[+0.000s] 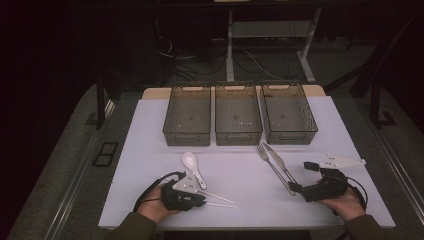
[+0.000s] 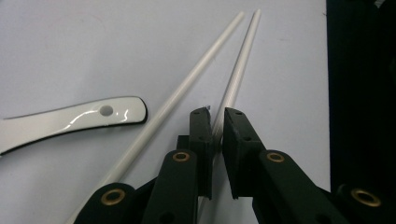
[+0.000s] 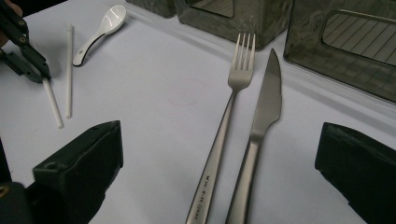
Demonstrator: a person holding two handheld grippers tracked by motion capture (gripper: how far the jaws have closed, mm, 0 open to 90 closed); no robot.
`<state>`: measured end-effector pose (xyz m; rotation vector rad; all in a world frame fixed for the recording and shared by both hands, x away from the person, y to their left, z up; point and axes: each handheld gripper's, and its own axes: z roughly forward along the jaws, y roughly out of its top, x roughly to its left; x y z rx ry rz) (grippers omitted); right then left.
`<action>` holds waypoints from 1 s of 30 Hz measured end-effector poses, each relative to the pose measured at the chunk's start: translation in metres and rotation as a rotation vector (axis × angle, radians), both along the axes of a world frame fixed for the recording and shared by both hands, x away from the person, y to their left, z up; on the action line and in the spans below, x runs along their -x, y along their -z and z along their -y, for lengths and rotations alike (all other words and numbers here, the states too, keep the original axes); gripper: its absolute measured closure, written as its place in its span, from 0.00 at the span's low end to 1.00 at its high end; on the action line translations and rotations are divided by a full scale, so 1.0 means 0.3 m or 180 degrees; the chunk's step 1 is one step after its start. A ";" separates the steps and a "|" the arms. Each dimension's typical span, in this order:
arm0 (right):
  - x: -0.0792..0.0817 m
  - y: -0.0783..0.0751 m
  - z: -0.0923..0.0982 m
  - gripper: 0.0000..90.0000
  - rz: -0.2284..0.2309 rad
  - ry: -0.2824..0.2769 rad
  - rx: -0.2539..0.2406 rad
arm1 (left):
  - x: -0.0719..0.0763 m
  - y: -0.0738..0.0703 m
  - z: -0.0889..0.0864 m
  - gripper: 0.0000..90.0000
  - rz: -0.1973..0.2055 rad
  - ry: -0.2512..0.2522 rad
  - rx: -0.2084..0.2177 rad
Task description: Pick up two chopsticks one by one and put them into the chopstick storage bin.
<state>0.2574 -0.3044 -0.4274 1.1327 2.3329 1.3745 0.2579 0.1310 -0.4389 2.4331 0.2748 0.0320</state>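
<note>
Two white chopsticks lie near the table's front left. My left gripper (image 1: pixel 202 200) is shut on the nearer chopstick (image 2: pixel 240 60), which runs between its narrow jaws (image 2: pixel 217 116); the other chopstick (image 2: pixel 187 84) lies free beside it. A white spoon (image 1: pixel 192 165) rests just beyond them, its handle (image 2: pixel 70 121) close to the free chopstick. At the front right my right gripper (image 1: pixel 301 176) stands open. Between its wide jaws (image 3: pixel 219 140) lie the handles of a steel fork (image 3: pixel 240 70) and knife (image 3: pixel 268 98), untouched.
Three dark see-through bins (image 1: pixel 187 116) (image 1: pixel 238 115) (image 1: pixel 289 114) stand in a row at the back of the white table cover (image 1: pixel 150 150). The table's front edge is close to both hands. The room beyond is dark, with desk legs and cables.
</note>
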 end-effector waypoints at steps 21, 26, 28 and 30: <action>0.001 -0.001 0.000 0.01 0.0008 -0.0020 0.0002 | -0.017 -0.013 -0.200 0.74 0.0061 -0.0235 -0.0002; 0.001 -0.001 0.000 0.01 0.0007 -0.0014 0.0001 | -0.026 -0.006 -0.210 0.77 0.0053 -0.0240 -0.0063; 0.001 -0.001 0.001 0.01 0.0007 -0.0015 0.0002 | -0.024 -0.005 -0.206 0.82 0.0037 -0.0259 -0.0047; 0.001 -0.001 0.001 0.01 0.0007 -0.0018 0.0002 | -0.019 -0.006 -0.205 0.85 0.0011 -0.0262 -0.0057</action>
